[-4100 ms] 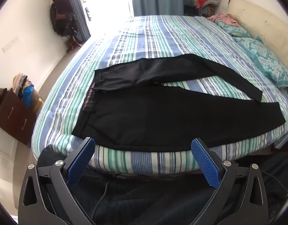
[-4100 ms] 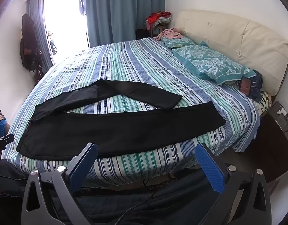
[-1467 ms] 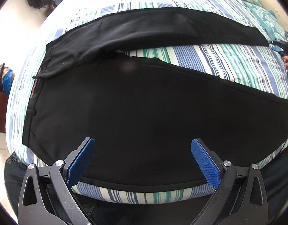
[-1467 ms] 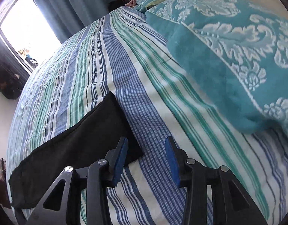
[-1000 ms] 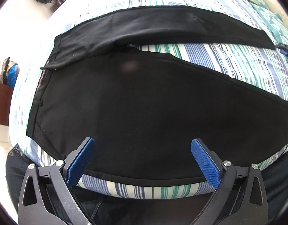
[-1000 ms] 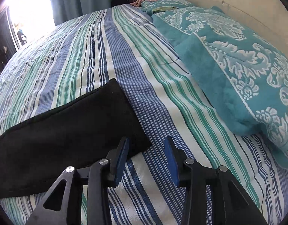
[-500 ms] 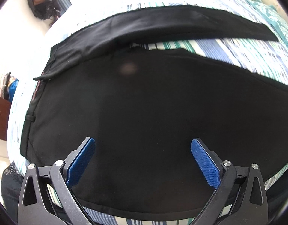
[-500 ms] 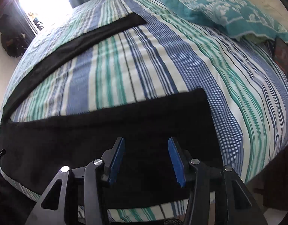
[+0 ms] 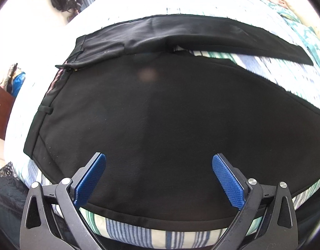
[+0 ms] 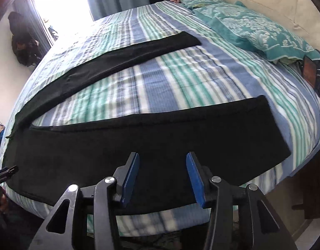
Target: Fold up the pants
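pants (image 9: 160, 114): black, spread flat on the striped bed (image 10: 180, 66) near its front edge, legs apart in a v
waistband (image 9: 45, 108): at the left end in the left wrist view, belt loop showing, lying on the bedspread
far leg (image 10: 118, 56): runs from the waist out across the bed toward the teal pillow (image 10: 253, 29), cuff flat on the stripes
near leg (image 10: 180, 141): lies along the bed's front edge, cuff at the right end, a wedge of bare bedspread between it and the far leg
left claw (image 9: 158, 179): released, blue pads spread wide above the seat and thigh of the pants, nothing between them pressed
right claw (image 10: 162, 177): released, jaws part open and just been opening, hanging over the near leg, not pinching cloth
dark clothes (image 10: 22, 41): hang at the wall left of the bright window
headboard (image 10: 264, 4): pale, behind the pillow at the right
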`<state>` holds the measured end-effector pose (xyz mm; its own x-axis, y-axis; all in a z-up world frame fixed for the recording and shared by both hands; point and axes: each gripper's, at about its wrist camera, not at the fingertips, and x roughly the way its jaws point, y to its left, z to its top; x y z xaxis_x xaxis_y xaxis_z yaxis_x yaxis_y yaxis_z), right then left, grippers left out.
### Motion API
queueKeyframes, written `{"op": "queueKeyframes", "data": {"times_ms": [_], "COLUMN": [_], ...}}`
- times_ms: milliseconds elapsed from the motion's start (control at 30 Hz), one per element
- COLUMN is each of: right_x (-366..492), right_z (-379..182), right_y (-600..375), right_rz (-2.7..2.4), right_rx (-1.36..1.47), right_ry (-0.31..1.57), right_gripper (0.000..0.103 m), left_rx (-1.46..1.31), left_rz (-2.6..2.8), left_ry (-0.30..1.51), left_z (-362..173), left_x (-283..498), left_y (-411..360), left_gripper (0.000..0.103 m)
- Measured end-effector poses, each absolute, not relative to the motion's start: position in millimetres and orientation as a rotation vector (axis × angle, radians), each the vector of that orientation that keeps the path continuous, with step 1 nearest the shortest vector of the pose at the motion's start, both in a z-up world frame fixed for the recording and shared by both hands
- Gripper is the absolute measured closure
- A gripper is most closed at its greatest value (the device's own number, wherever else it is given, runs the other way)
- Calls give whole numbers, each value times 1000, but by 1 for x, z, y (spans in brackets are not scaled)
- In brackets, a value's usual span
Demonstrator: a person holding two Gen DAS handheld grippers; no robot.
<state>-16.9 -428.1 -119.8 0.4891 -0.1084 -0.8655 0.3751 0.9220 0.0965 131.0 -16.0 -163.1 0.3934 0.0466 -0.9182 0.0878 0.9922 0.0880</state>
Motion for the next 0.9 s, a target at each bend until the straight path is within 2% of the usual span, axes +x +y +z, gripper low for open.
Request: {"op": "queueKeyframes", "data": {"times_ms": [67, 233, 400, 467, 533, 600, 700, 900], "right_x": [-8, -3, -16, -18, -17, -13, -11, 2], "right_z": [-126, -165, -180, -182, -184, -186, -178, -132], "right_y": [-388, -312, -299, -299, -294, -281, -264, -295], "right_rz": [-252, -195, -220, -210, -191, -188, -207, -151], "right_rx": [306, 346, 336, 359, 355, 307, 191, 243], "right_ry": [1007, 1045, 1058, 1051, 1051, 1077, 1098, 954], "right_gripper": [48, 47, 41, 34, 13, 3, 4, 4], "left_rx": [131, 62, 51, 75, 82, 74, 42, -13], "left_rz": [-22, -15, -52, -61, -62, -68, -70, -175], "left_ry": [1188, 1191, 1170, 1162, 1161, 1176, 1183, 1042], "left_z": [-170, -174, -177, -179, -179, -177, -162, -109], "left_x": [127, 121, 111, 107, 106, 105, 106, 157], "left_y": [-15, 13, 24, 21, 21, 22, 23, 11], "left_gripper": [1, 0, 0, 0, 0, 0, 1, 1]}}
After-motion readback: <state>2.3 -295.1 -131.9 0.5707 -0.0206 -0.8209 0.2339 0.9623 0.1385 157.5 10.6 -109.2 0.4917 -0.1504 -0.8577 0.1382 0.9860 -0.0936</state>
